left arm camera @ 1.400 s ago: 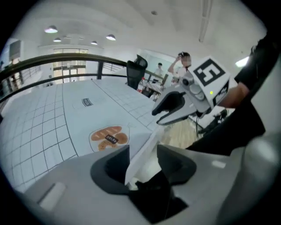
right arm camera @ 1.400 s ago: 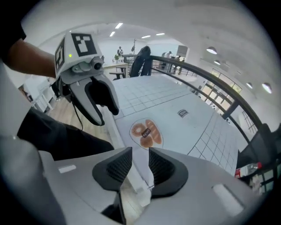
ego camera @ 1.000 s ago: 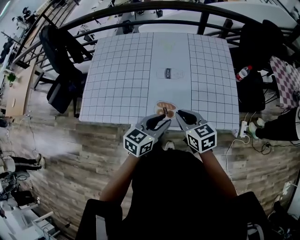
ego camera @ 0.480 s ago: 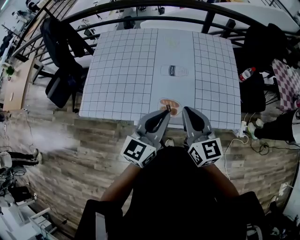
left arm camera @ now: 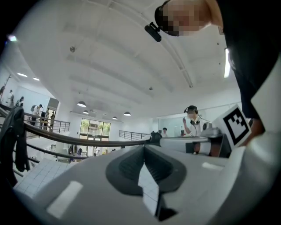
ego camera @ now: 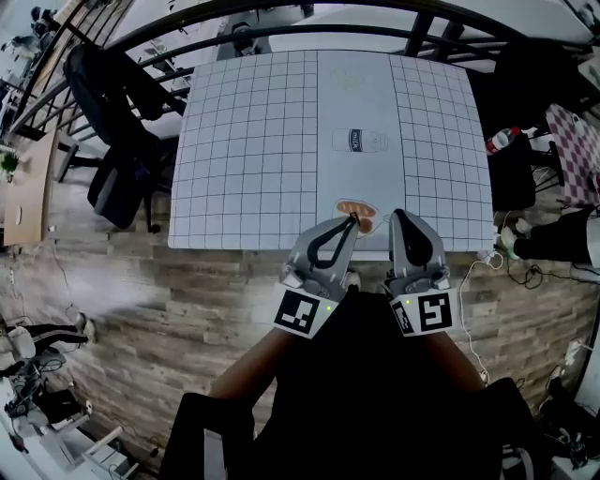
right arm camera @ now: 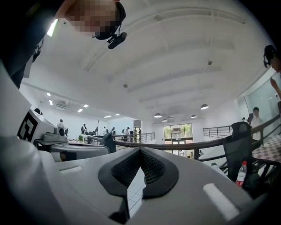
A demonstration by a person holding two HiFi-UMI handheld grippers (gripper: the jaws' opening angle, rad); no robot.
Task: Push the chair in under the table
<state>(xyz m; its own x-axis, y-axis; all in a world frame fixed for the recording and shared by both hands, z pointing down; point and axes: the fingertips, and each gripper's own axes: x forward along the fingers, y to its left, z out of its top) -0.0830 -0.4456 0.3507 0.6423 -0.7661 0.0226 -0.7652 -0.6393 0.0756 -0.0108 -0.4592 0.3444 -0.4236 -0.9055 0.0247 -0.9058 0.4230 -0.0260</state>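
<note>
A black office chair (ego camera: 120, 131) stands off the left side of the white grid-topped table (ego camera: 244, 141), turned partly away from it; its back shows at the edge of the left gripper view (left arm camera: 13, 140). Another black chair (ego camera: 511, 164) stands at the table's right side and appears in the right gripper view (right arm camera: 239, 145). My left gripper (ego camera: 353, 220) and right gripper (ego camera: 398, 218) are held side by side over the table's near edge, both pointing level across the table. Both are shut with nothing between the jaws (left arm camera: 144, 147) (right arm camera: 140, 150).
A dark curved railing (ego camera: 281, 19) runs behind the table. A red-capped bottle (ego camera: 502, 140) stands by the right chair. Cables and a power strip (ego camera: 487, 255) lie on the wood floor at the right. Printed pictures (ego camera: 359, 141) mark the mat. People stand in the background.
Both grippers have risen and drawn back from the table's near edge toward my body. Their jaws have come together. Neither chair has moved.
</note>
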